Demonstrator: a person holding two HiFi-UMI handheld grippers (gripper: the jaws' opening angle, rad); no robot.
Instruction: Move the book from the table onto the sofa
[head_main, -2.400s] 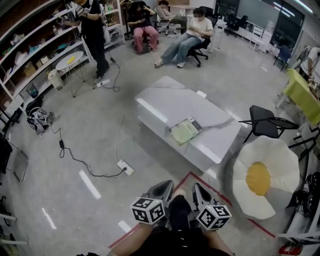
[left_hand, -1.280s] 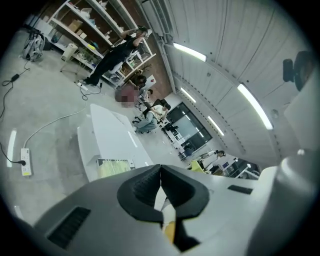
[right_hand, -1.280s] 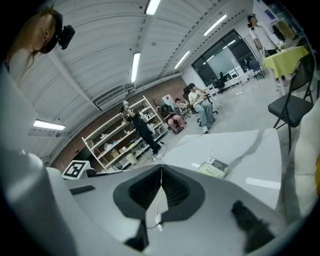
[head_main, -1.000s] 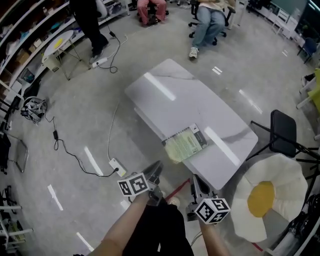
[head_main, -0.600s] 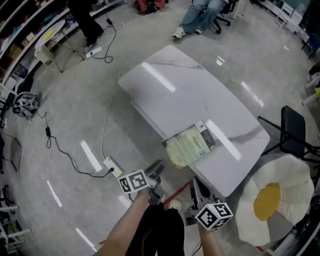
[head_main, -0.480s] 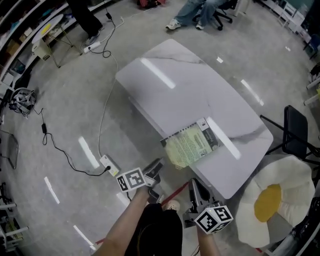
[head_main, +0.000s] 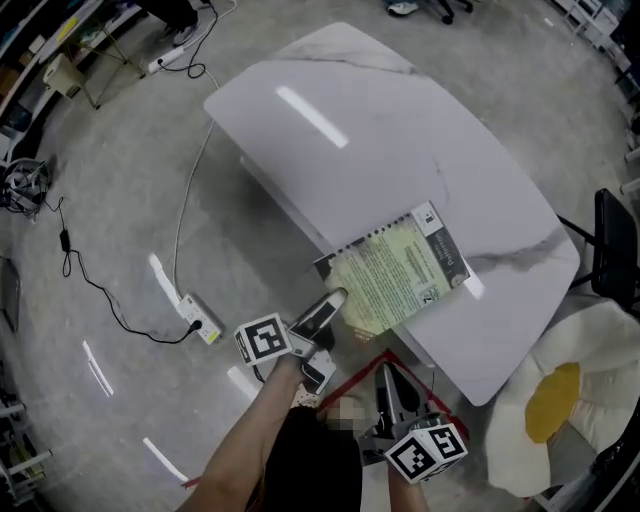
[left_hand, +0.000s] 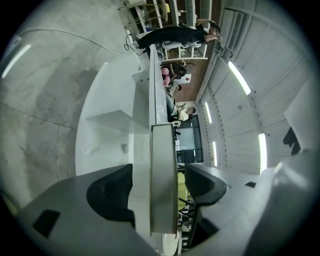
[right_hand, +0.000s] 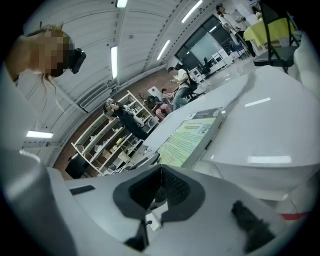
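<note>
A book (head_main: 398, 272) with a pale green cover lies on the white table (head_main: 400, 130), its near corner overhanging the front edge. My left gripper (head_main: 330, 318) is rolled on its side at that corner. In the left gripper view the book's edge (left_hand: 164, 190) stands between the jaws of the left gripper (left_hand: 160, 175). The jaws have just been opening, and a gap shows on each side of the book. My right gripper (head_main: 388, 378) hangs lower, short of the table, with its pads together and empty. The right gripper (right_hand: 161, 181) faces the book (right_hand: 192, 134).
A fried-egg-shaped cushion seat (head_main: 560, 400) sits on the floor at the right, with a black chair (head_main: 620, 240) behind it. A power strip (head_main: 198, 315) and its cable lie on the floor to the left. Red tape (head_main: 352, 372) marks the floor beneath me.
Both grippers have dropped and moved in toward the table. The left one has rolled sideways and now reaches the book's overhanging corner. The book lies as before.
</note>
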